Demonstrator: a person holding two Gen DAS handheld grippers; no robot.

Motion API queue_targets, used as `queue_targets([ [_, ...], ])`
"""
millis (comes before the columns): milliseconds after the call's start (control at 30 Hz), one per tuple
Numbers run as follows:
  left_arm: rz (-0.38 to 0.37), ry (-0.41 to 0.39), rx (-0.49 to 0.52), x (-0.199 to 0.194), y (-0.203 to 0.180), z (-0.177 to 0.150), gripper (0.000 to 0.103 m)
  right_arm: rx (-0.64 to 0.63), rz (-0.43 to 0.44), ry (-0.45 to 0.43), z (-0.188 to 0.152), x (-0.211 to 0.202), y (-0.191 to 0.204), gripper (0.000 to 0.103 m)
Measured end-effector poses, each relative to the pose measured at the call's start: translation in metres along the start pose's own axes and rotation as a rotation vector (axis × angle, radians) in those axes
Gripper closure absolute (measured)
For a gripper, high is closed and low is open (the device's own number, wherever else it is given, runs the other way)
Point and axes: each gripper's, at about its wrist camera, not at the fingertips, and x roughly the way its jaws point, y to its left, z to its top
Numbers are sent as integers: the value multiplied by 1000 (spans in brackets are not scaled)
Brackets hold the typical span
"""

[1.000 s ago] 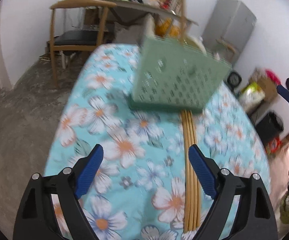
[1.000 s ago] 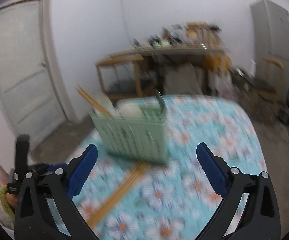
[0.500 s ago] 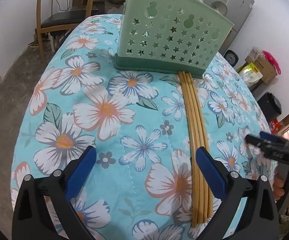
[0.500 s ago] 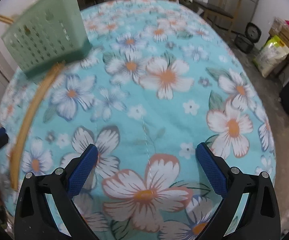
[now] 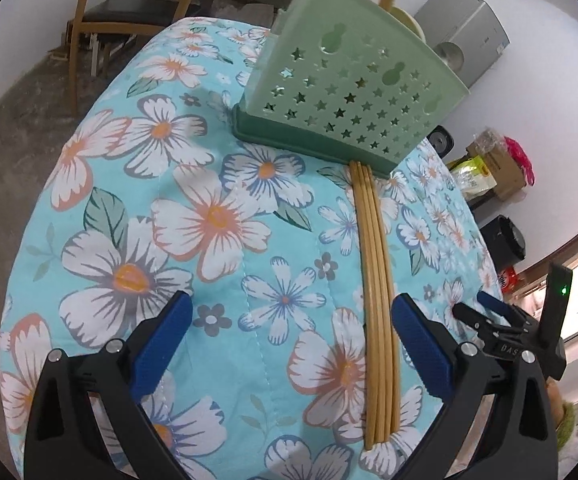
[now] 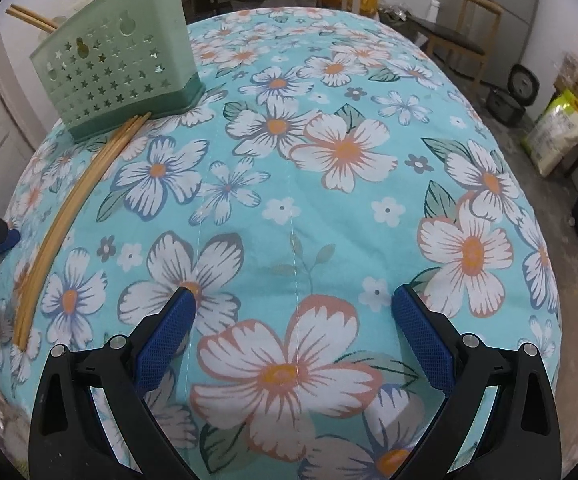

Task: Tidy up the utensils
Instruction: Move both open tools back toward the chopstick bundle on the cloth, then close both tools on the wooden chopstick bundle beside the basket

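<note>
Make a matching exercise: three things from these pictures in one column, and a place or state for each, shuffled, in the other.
Things:
1. chopsticks
2. basket
3. left gripper

Places or states:
A. stands upright on the cloth
B. open, holding nothing
C. lie flat, tips at the basket's base

Pairs: 1-C, 2-A, 3-B

A flowered turquoise cloth (image 6: pixel 329 208) covers the surface. Beyond its far edge stands a wooden chair (image 5: pixel 129 8) with a dark seat. Right of the cloth, a grey cabinet (image 5: pixel 465 36) stands against the white wall, with a cardboard box (image 5: pixel 501 168) and a black bin (image 5: pixel 505 240) on the floor nearer.
</note>
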Motion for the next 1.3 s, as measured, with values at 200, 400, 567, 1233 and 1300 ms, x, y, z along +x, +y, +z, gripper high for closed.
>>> queue_targets([
  [200,-18,9,0,0,2,2,6,169,215,-110,8,-30,-6,8],
  [400,-63,14,-33,-2,12,4,6,204,516,-63,18,-19,28,33],
  [567,-35,22,-1,0,8,4,6,291,757,78,20,7,54,57],
  [1233,-25,13,12,0,4,1,6,401,865,253,15,65,78,97],
  [1300,-23,12,15,0,4,1,6,399,866,245,15,64,78,97],
])
